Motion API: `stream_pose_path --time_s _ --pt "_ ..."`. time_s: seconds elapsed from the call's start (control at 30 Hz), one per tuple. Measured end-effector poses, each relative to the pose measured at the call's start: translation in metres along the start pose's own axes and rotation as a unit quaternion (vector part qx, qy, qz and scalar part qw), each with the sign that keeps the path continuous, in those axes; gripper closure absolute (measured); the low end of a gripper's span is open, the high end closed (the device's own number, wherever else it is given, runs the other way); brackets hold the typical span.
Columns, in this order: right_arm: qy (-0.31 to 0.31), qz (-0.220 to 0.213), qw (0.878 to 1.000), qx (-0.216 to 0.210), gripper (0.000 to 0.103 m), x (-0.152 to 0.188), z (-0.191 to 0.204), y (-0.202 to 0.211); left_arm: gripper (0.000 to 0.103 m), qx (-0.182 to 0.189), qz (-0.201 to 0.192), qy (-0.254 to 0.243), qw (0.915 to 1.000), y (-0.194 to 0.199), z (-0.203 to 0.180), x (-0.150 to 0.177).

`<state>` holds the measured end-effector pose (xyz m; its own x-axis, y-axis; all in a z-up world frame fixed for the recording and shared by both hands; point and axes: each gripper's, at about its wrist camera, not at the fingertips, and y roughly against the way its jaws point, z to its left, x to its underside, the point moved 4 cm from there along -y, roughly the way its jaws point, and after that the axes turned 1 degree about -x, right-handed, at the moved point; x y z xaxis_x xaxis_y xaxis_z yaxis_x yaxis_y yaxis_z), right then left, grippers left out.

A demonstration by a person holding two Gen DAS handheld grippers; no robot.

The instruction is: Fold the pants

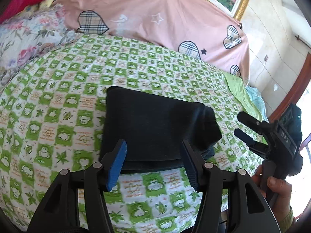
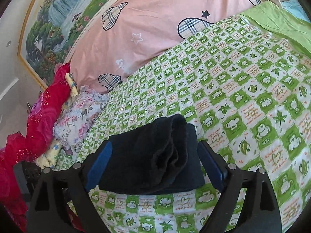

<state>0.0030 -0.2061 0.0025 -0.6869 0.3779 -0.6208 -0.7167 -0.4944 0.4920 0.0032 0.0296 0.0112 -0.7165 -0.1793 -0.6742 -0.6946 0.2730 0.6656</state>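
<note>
Both tongs, the left gripper point(image 1: 153, 163) and the right gripper point(image 2: 154, 165), are wide open and hold nothing, and the folded dark pants point(image 1: 155, 128) lie near the bed's point(image 1: 58, 101) front edge, with a pink pillow point(image 1: 145, 19) far behind.

Folded dark pants point(image 1: 155, 124) on green-checked bed point(image 1: 64, 101).
</note>
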Motion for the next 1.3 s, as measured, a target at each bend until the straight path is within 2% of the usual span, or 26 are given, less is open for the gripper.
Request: stream_pose_path --time_s 0.1,0.33,0.4,0.57,0.77,0.9,1.3 --pt "0.003 0.015 1.0 -0.001 0.013 0.004 -0.001 -0.007 0.043 -0.013 -0.004 0.026 0.9996 0.004 0.018 -0.002" --pt "0.006 0.012 1.0 -0.009 0.013 0.011 -0.007 -0.01 0.039 -0.026 0.0 0.061 0.9978 0.003 0.037 -0.005" --pt "0.004 0.014 1.0 -0.001 0.013 0.013 -0.014 -0.01 0.037 -0.028 0.002 0.062 0.9977 0.001 0.038 -0.007" --pt "-0.01 0.014 1.0 -0.025 0.013 0.01 -0.02 -0.015 0.034 -0.037 0.02 0.056 0.9975 -0.014 0.036 -0.01" --pt "-0.007 0.018 1.0 -0.011 0.013 0.006 -0.024 -0.031 0.033 -0.041 0.038 0.048 0.9973 -0.035 0.036 -0.018" --pt "-0.036 0.048 0.998 -0.02 0.013 0.007 -0.034 -0.049 0.032 -0.041 0.049 0.051 0.9966 -0.048 0.04 -0.024" --pt "-0.041 0.102 0.994 -0.021 0.015 0.018 -0.052 -0.079 0.028 -0.021 0.09 0.076 0.9929 -0.087 0.055 -0.026"
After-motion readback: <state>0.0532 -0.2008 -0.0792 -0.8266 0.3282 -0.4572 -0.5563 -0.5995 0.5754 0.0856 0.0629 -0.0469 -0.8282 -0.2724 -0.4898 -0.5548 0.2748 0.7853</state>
